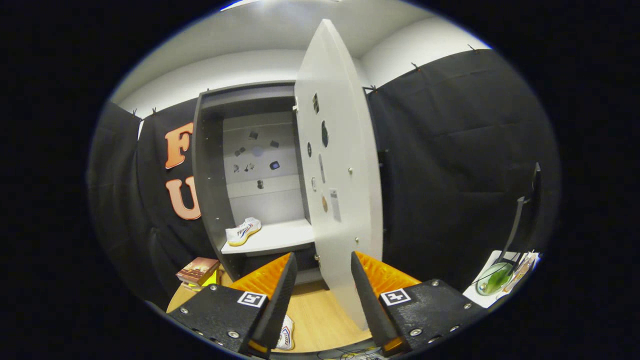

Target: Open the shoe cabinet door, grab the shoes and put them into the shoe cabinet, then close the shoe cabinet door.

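Note:
The grey shoe cabinet (210, 165) stands ahead with its white door (340, 165) swung open toward me. The door's lower edge reaches down between my two fingers. One white shoe with a yellow sole (243, 231) lies on the cabinet's white shelf (280, 237), beyond my left finger. A second white shoe (285, 334) lies on the wooden floor (320, 315), mostly hidden behind my left finger. My gripper (324, 262) is open; neither finger presses on the door.
A stack of small boxes (198, 272) sits on the floor left of the cabinet. At the right, a white surface carries a green-tinted glass dish (494, 279) and a black stand (520, 220). Cables (350, 354) lie on the floor near me.

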A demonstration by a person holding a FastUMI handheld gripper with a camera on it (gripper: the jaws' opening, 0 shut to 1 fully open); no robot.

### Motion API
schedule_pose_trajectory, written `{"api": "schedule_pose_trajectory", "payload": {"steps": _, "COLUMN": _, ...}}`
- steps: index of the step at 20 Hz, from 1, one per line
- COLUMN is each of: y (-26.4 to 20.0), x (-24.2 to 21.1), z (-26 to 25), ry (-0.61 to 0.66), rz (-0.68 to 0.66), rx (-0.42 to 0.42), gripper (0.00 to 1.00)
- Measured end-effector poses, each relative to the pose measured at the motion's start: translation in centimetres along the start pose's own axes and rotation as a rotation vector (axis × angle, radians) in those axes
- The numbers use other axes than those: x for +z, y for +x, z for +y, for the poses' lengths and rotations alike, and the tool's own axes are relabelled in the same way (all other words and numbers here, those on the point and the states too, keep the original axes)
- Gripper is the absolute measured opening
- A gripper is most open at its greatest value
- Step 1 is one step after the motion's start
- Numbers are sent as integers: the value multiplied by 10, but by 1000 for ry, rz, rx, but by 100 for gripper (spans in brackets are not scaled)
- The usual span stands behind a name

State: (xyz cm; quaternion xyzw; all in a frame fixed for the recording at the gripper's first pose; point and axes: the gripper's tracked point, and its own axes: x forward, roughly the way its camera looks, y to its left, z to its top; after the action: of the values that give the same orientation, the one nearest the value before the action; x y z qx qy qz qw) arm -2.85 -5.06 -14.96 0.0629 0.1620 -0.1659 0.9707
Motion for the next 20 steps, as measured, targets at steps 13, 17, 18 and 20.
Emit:
{"api": "schedule_pose_trajectory", "payload": {"steps": 13, "y": 38, "x": -227, "z": 99, "ry": -5, "rz": 493, "rx": 224, "gripper": 84}}
{"api": "schedule_pose_trajectory", "payload": {"steps": 17, "y": 44, "x": -280, "z": 116, "ry": -62, "rz": 584, "rx": 255, "gripper": 86}}
{"api": "schedule_pose_trajectory", "payload": {"steps": 18, "y": 45, "x": -293, "z": 120, "ry": -66, "rz": 607, "rx": 259, "gripper": 86}}
{"api": "schedule_pose_trajectory", "payload": {"steps": 20, "y": 45, "x": -319, "z": 129, "ry": -59, "rz": 655, "rx": 259, "gripper": 86}}
